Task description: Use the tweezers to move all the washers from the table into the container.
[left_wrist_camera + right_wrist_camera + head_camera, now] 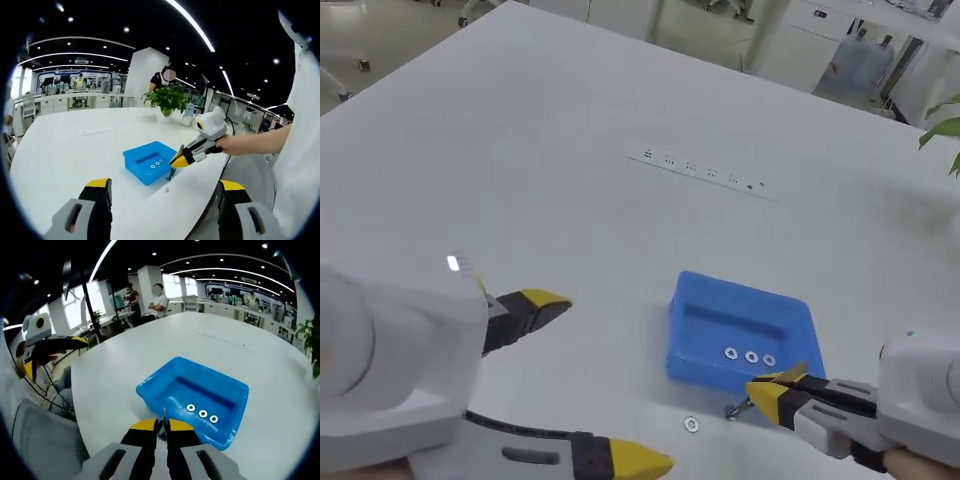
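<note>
Here, right claw [766,391] tight on tweezers [738,409], left claw [615,381] agape, one washer [691,425] beside container [741,293].

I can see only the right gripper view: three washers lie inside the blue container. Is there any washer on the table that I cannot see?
Observer: Yes, one washer lies on the table, just in front of the near wall of the container.
Operator: Where are the tweezers compared to it?
Observer: In the head view the tweezers, held in the right gripper, point down beside that washer on its right, with a gap between them.
Operator: And the left gripper?
Observer: The left gripper is open and holds nothing.
</note>
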`<state>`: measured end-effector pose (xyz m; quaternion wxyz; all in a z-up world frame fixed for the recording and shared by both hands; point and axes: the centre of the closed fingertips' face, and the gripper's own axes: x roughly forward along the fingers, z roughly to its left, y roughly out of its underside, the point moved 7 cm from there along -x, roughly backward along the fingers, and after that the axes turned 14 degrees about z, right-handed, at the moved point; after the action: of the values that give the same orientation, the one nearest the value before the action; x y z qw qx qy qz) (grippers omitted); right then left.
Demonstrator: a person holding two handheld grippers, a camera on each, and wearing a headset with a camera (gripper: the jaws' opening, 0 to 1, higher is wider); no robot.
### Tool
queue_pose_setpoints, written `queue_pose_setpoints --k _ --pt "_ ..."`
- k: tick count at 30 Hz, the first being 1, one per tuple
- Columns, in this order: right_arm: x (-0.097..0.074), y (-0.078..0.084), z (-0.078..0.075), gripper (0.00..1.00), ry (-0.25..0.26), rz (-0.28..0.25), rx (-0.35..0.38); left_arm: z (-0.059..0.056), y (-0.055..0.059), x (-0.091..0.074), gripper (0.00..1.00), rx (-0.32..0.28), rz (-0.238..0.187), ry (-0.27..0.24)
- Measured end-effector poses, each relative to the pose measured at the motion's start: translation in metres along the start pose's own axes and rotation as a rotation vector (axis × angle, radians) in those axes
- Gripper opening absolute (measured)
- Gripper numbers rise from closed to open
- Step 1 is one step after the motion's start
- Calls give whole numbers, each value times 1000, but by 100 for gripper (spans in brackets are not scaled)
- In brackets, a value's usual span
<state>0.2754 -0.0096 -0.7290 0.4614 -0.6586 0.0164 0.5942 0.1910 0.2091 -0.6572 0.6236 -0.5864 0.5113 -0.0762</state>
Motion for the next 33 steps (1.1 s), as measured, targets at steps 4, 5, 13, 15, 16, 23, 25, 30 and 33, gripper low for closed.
queue_pose_setpoints --k 4,5,13,15,16,23,25,30,33 --pt "1 -2 5 3 24 -3 -30 -5 -2 -3 89 23 22 15" --pt "1 -2 6 3 36 -2 -42 -6 -3 -5 89 30 28 17" --pt "6 -1 10 3 87 -46 -55 -17 3 -14 89 64 27 18" --pt "6 -1 12 3 73 -79 1 -21 6 -15 89 66 29 16" --pt "6 0 9 3 70 -82 9 -23 7 -18 89 78 39 0" --pt "3 2 5 2 58 -112 68 -29 9 -27 88 21 -36 -31" --pt "-3 0 6 2 21 -163 121 -25 10 -27 88 16 -36 -64" --pt "-20 -4 12 3 -34 -223 172 -17 7 -33 88 -21 -80 -83" --pt "-33 -8 17 3 -38 -251 178 -12 7 -32 88 -17 -68 -92"
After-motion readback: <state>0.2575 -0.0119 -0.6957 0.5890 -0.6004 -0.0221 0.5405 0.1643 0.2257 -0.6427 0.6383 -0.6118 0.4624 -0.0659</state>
